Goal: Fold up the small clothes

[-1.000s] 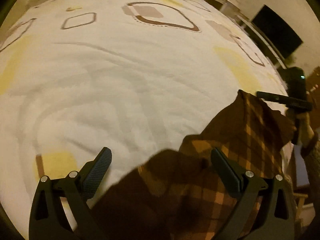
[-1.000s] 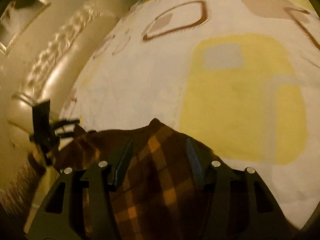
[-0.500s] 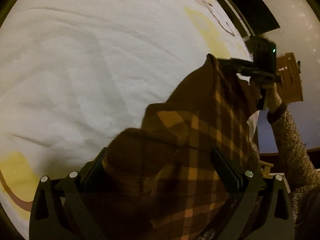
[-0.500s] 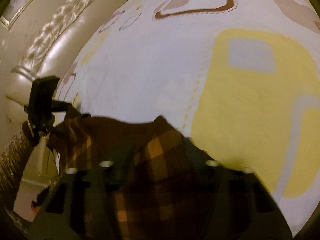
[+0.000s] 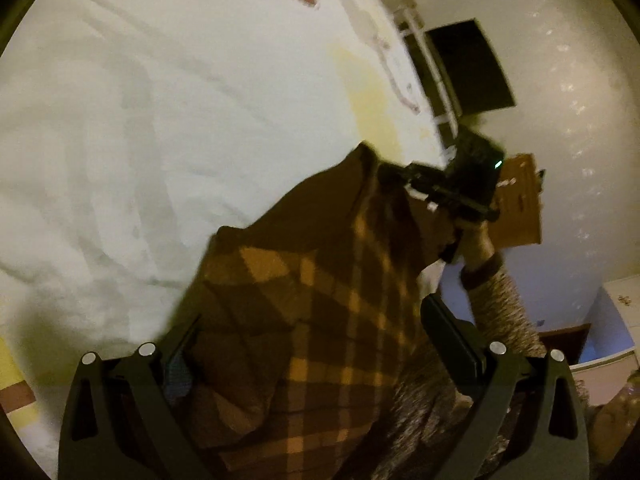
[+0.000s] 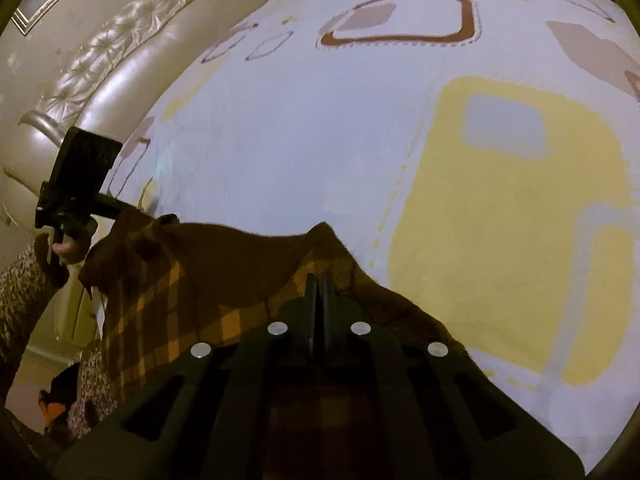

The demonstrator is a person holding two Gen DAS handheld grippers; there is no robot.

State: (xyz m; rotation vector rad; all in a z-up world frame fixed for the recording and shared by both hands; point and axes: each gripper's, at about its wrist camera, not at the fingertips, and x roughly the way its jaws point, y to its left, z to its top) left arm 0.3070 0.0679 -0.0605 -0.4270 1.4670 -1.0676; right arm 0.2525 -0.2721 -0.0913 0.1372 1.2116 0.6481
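Two sets of tongs work one plaid garment [image 5: 320, 320] lifted over the bed [image 6: 320, 140]. The right tongs [image 6: 318, 292] are pressed together on its upper edge; the left tongs [image 5: 308, 352] stand spread with cloth sagging between them. Only one corner looks held, so the free side may droop, twist and fold crooked on the bedsheet beyond.

Home bedroom, bed [image 6: 304, 128] spread with white sheet printed in yellow and brown squares, tufted cream leather headboard [image 6: 132, 44] at one side, wooden cabinet [image 5: 520, 204] against pale wall [image 5: 560, 80].
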